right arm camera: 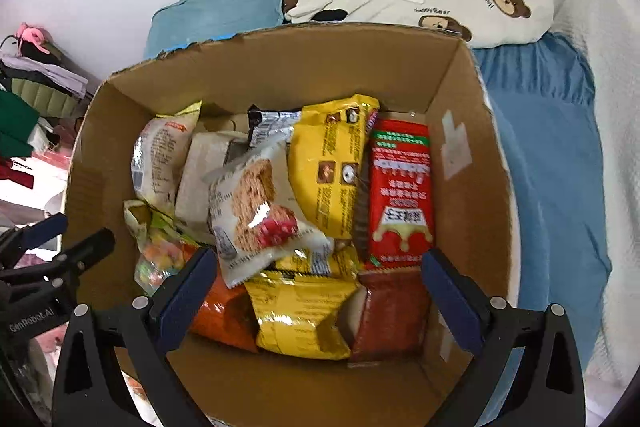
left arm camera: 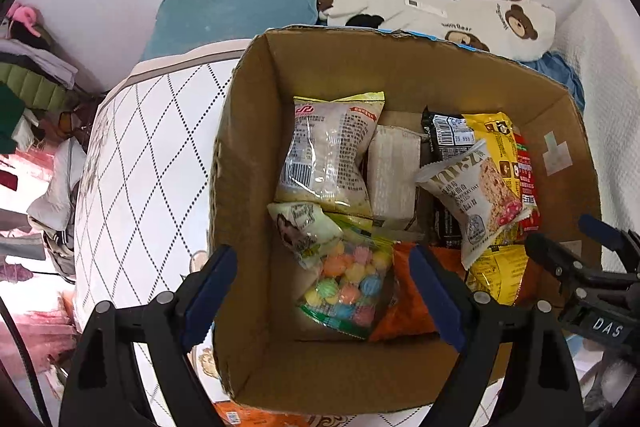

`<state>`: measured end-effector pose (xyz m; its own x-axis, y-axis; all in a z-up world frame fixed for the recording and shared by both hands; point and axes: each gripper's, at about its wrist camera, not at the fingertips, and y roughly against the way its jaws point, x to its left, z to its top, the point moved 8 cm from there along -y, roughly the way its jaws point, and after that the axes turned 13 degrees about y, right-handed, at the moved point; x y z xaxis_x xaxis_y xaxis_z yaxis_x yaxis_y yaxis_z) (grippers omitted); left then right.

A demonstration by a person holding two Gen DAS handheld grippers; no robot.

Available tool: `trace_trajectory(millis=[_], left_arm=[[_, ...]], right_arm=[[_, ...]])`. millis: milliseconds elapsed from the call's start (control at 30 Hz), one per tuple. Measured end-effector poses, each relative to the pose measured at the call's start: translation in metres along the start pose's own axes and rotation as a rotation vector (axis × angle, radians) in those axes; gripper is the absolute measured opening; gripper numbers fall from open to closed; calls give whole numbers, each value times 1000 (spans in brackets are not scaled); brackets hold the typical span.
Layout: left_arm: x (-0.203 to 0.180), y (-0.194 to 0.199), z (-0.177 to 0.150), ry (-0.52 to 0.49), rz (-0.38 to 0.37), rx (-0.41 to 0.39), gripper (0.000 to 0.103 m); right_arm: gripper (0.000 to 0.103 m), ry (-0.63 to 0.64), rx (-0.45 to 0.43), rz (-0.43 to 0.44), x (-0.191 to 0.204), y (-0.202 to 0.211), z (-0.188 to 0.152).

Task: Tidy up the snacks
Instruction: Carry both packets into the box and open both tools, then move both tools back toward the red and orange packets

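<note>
A brown cardboard box (left arm camera: 256,155) (right arm camera: 276,67) on the bed holds several snack packs. A pale bag with a barcode (left arm camera: 330,155), a bag of coloured candy balls (left arm camera: 348,283), an oat-bar pack (left arm camera: 476,195) (right arm camera: 260,211), yellow packs (right arm camera: 332,167), a red pack (right arm camera: 402,195) and an orange pack (left arm camera: 408,303) lie inside. My left gripper (left arm camera: 324,291) is open and empty above the box's left side. My right gripper (right arm camera: 320,295) is open and empty above the box's near right part. Each gripper shows at the edge of the other's view.
The box stands on a bed with a blue sheet (right arm camera: 552,147). A teal pillow (left arm camera: 240,3) and a bear-print pillow (left arm camera: 440,11) lie behind it against the white wall. A quilted white mattress side (left arm camera: 148,155) drops left. Clothes (left arm camera: 28,79) are piled far left.
</note>
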<state>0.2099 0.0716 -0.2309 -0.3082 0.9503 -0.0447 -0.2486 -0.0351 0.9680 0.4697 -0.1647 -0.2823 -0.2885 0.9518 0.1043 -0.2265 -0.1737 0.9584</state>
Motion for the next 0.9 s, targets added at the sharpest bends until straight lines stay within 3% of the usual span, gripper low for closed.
trace_trajectory(millis=[333,533,900], left_arm=[[-1,30,-20,26,-49,-90,88],[-2,66,-36,15,-79,-183,88],[4,123,-68,13,-128,-310,88]], right_arm=[[103,40,-97,-68,6,38,-26],[103,58,-192,-110,15,78,-37],[103,65,-323,-125,32,134,-74]])
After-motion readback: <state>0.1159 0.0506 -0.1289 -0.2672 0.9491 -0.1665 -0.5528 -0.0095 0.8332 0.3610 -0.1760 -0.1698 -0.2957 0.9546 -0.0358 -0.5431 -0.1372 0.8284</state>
